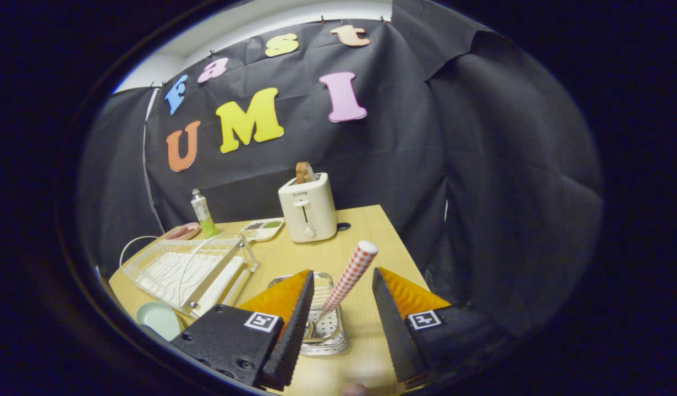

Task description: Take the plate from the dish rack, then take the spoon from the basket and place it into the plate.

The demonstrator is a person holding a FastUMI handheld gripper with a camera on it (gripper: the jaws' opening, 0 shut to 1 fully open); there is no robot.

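My gripper is open, with its fingers spread wide above the wooden table. Between them stands the spoon, its red-and-white checked handle leaning up and to the right out of a small metal basket. The fingers do not touch the handle. The pale green plate lies flat on the table at the near left, in front of the white wire dish rack, beside my left finger.
A white toaster with bread in its slot stands at the back of the table. Left of it lie a small tray of food, a green-and-white bottle and a pink dish. The table's right edge runs just beyond my right finger.
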